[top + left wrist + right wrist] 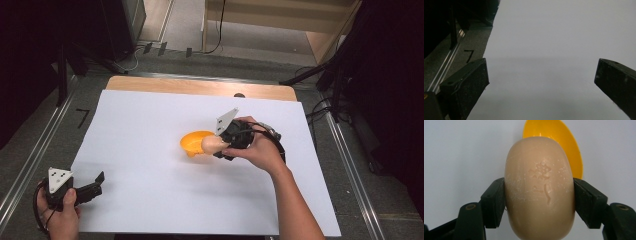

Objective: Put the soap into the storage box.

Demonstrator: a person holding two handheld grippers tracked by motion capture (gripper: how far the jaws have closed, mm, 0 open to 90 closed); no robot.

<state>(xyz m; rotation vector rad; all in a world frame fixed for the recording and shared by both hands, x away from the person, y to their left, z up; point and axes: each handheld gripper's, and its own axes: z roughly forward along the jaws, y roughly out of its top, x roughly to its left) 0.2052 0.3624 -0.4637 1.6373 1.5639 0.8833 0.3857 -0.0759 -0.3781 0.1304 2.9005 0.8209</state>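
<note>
White paper sheet point(150, 150) covers the wooden table point(200, 86). At the near left corner my left gripper point(95, 184) rests low over the sheet, jaws spread wide with nothing between them. Toward the middle stands an orange bowl point(192, 142); from the high view I cannot make out anything lying in it. Just right of it, at its rim, my right gripper point(220, 145) clamps a beige oval bar of soap point(540, 187), a stamped mark on its face, both pads point(494, 200) pressing its sides. The soap is held above the bowl's right edge.
</note>
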